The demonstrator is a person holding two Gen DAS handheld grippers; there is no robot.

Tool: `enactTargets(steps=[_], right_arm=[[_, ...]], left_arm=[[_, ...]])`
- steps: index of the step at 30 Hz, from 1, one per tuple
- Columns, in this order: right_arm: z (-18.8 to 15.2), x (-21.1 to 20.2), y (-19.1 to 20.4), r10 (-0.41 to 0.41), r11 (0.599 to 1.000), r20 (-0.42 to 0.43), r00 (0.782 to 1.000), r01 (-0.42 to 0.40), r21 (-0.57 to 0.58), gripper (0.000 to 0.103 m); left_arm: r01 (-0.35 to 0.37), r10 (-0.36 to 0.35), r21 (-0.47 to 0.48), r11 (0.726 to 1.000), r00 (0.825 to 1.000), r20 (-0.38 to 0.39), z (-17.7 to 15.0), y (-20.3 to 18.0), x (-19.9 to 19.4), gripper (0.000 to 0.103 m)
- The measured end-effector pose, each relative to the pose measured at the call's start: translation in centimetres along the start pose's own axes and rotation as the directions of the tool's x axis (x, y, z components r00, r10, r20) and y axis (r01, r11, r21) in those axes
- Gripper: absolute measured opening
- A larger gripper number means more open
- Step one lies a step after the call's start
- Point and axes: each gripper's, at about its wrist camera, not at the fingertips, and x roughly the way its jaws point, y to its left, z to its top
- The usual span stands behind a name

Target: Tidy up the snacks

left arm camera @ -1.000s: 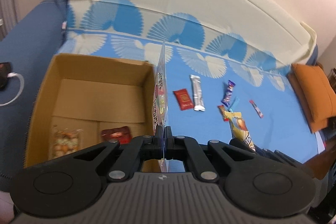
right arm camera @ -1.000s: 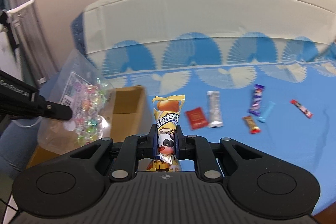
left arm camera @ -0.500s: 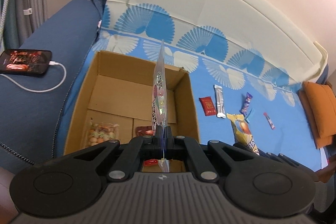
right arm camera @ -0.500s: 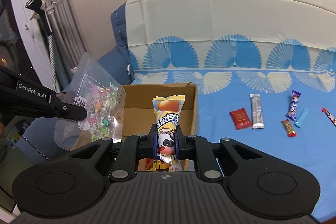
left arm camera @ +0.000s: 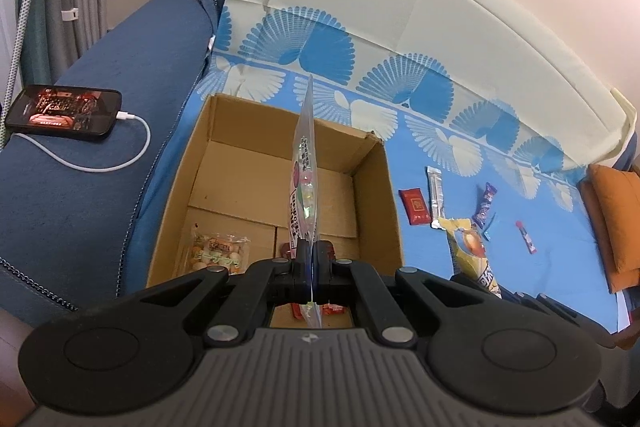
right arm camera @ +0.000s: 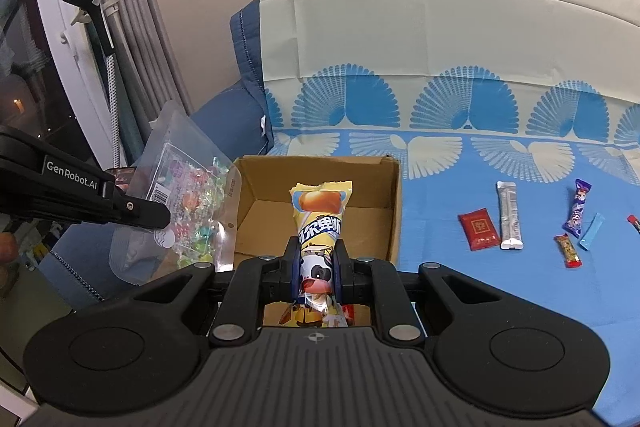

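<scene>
My left gripper (left arm camera: 311, 259) is shut on a clear bag of coloured candy (left arm camera: 303, 183) and holds it edge-on above the open cardboard box (left arm camera: 180, 163). The bag also shows in the right wrist view (right arm camera: 188, 203), left of the box (right arm camera: 394, 211). My right gripper (right arm camera: 318, 267) is shut on a yellow snack packet with a cow picture (right arm camera: 320, 215), held upright over the box's near side. A nut packet (left arm camera: 216, 253) and a red packet (left arm camera: 286, 249) lie inside the box. Several small snacks lie on the blue sheet, among them a red sachet (right arm camera: 479, 229) and a silver stick (right arm camera: 510, 215).
A phone on a white cable (left arm camera: 64, 111) lies on the blue sofa arm left of the box. An orange cushion (left arm camera: 616, 215) sits at the right. Curtains and a window frame (right arm camera: 80, 59) stand at the far left.
Both grippers moved left with their packets; the box now sits under both of them. The loose snacks have shifted to the right of both views.
</scene>
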Motion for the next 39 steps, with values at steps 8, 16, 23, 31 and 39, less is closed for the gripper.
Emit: enactTargets(steps=[8, 16, 23, 31, 39], right_arm=[[0.1, 1.0, 0.0, 0.009, 1.000, -0.014, 1.000, -0.009, -0.006, 0.017], [0.4, 1.9, 0.2, 0.020, 1.000, -0.024, 1.000, -0.021, -0.012, 0.017], [0.5, 3.0, 0.6, 0.029, 0.999, -0.035, 0.999, -0.030, -0.019, 0.017], [0.9, 4.7, 1.3, 0.039, 0.999, -0.048, 0.998, -0.040, -0.021, 0.017], [0.9, 6.9, 1.6, 0.046, 0.999, -0.083, 0.995, -0.047, -0.013, 0.017]], left_arm=[[-0.028, 0.028, -0.003, 1.000, 1.000, -0.012, 0.3, 0.7, 0.8, 0.000], [-0.044, 0.044, -0.004, 0.999, 0.999, -0.014, 0.5, 1.2, 1.2, 0.000], [-0.055, 0.055, -0.001, 0.998, 0.998, -0.021, 0.8, 1.7, 1.9, 0.000], [-0.072, 0.072, 0.003, 0.997, 0.996, -0.045, 0.9, 2.5, 3.3, 0.000], [-0.081, 0.083, 0.021, 0.996, 0.994, -0.065, 1.2, 3.0, 4.9, 0.000]])
